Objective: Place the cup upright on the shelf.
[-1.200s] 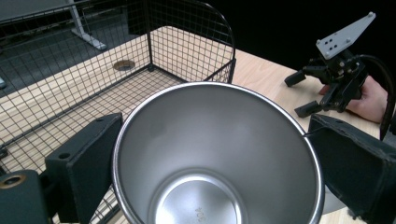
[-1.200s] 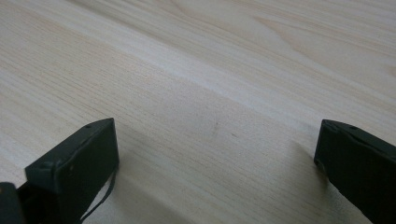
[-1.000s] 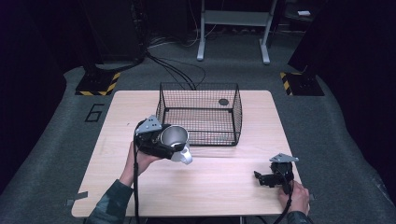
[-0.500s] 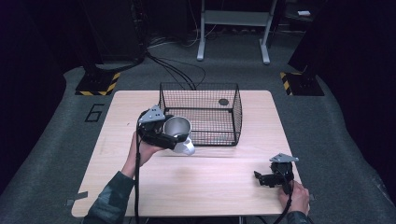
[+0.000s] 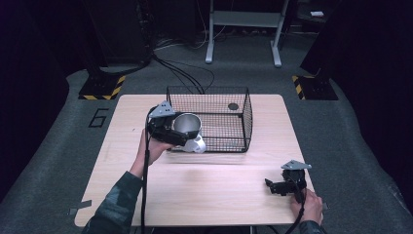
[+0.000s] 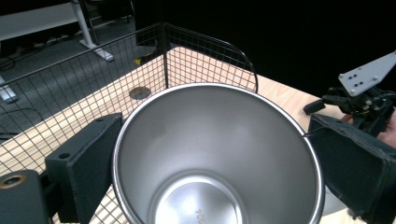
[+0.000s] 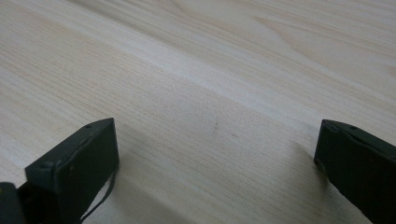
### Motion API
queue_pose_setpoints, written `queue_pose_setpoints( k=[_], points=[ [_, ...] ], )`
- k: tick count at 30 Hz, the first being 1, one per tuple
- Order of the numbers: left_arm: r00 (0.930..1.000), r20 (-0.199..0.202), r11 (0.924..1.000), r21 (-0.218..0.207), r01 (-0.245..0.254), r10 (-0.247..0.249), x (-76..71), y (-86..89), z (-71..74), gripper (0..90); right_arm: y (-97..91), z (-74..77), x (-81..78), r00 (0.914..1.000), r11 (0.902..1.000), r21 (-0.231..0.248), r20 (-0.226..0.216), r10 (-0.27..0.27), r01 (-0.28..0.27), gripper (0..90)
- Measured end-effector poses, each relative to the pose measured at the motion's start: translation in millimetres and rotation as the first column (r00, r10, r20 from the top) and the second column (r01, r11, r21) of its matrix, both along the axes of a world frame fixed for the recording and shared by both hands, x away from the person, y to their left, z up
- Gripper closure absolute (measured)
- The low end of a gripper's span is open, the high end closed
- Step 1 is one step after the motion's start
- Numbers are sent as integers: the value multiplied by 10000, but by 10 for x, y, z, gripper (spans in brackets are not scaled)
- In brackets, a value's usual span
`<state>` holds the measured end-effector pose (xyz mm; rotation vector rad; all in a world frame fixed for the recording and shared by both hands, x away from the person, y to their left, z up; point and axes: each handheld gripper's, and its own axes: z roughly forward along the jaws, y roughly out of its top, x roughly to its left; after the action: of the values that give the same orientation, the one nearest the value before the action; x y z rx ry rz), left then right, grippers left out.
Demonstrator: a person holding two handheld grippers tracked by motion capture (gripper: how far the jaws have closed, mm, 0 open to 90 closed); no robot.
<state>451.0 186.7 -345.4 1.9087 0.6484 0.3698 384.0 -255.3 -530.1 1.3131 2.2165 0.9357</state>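
Steel cup [image 6: 217, 154] clamped in the left tool [image 5: 176, 134], a black jaw pressed to either side of its rim. Smooth brushed metal, round mouth, tapering down to a flat bottom with faint stamped marks too small to read. Tilted, mouth facing up toward the high camera, held right at the near-left corner of the wire basket [image 5: 243, 114]. Just below the tool, a pale rounded part [image 5: 197, 145], hard to make out. Basket beyond the cup: black square-mesh wire, rectangular, open on top, with a small dark disc [image 5: 233, 106] lying inside by the far wall. Right tool [image 5: 278, 186] low over the light wood-grain worktop [image 5: 214, 190], jaws spread wide with bare planks between them, well apart from cup and basket.
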Motion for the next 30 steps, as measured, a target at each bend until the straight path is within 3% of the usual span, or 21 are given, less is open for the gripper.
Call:
queue_pose_setpoints(
  k=[9,30],
  points=[
    [10000,-29,10000,-11,17,-17,104,-31,56,65,-1,0,1,10000,10000,-1,3,12,-12,0],
    [9988,-98,9988,96,-475,476,454,-155,71,65,-2,-1,1,10000,10000,2,6,15,-15,0]
  ],
)
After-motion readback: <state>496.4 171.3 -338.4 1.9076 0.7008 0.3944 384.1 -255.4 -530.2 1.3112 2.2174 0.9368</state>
